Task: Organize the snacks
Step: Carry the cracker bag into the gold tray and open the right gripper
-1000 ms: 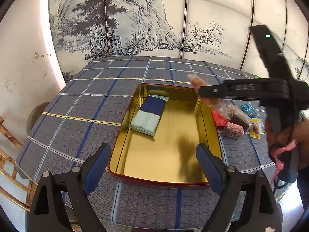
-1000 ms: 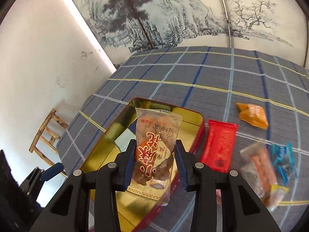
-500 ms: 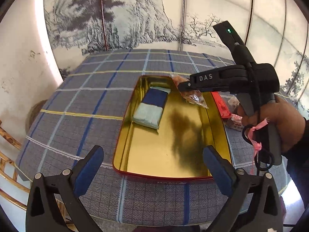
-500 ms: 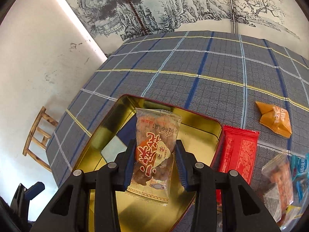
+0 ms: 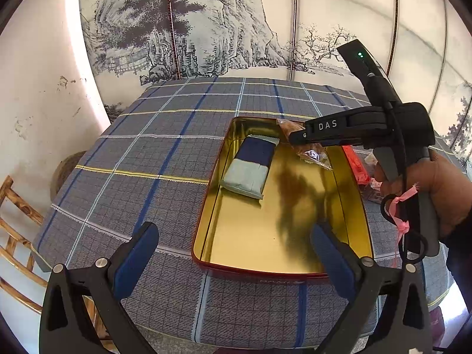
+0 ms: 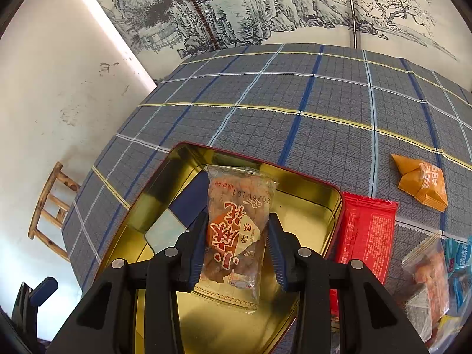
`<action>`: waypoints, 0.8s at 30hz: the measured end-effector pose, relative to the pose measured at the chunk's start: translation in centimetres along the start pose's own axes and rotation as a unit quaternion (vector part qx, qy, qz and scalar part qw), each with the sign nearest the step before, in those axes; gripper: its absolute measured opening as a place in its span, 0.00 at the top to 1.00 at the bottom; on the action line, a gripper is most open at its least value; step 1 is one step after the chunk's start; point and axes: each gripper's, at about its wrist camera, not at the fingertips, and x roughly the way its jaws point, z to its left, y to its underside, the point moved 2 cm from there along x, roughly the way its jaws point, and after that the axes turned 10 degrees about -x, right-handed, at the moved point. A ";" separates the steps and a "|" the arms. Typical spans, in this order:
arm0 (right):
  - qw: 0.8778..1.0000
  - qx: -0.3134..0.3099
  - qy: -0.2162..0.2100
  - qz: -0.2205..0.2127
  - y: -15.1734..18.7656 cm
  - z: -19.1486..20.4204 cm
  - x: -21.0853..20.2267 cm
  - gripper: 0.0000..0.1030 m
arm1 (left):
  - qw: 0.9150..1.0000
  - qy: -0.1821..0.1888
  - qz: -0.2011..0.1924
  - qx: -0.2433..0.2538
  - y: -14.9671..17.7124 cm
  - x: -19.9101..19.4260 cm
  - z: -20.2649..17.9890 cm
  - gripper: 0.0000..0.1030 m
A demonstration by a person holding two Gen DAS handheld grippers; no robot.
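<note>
A gold tin with a red rim (image 5: 206, 206) sits on the checked tablecloth (image 5: 147, 153). A blue and pale green packet (image 5: 250, 165) lies in its far left part. My right gripper (image 6: 239, 250) is shut on a clear snack packet with red characters (image 6: 236, 230), holding it above the tin's (image 6: 165, 183) far half. From the left wrist view that gripper (image 5: 298, 138) reaches in from the right, with the packet (image 5: 315, 156) hanging under it. My left gripper (image 5: 233, 236) stands wide open over the tin's near edge, nothing between its fingers.
Right of the tin lie a red packet (image 6: 365, 236), an orange packet (image 6: 421, 183) and a heap of clear and blue packets (image 6: 427, 271). A wooden chair (image 6: 50, 206) stands beyond the table's left edge. A painted screen rises behind the table.
The right gripper carried the snack packet leftwards and down, from the tin's right rim to over its inside. The left gripper's jaws spread wider early on, then held.
</note>
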 end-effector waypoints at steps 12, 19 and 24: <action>1.000 0.006 -0.008 0.002 0.0 -0.2 0.1 0.61 | 1.000 -0.001 0.001 -0.001 0.1 0.0 0.1 0.01; 0.998 0.023 -0.037 -0.035 0.2 -0.7 -1.7 0.60 | 1.000 -0.003 0.007 -0.002 0.2 0.3 0.3 0.01; 0.996 0.031 -0.031 -0.077 1.5 -3.2 -5.6 0.59 | 1.000 -0.004 0.003 -0.006 -0.1 0.0 0.4 0.01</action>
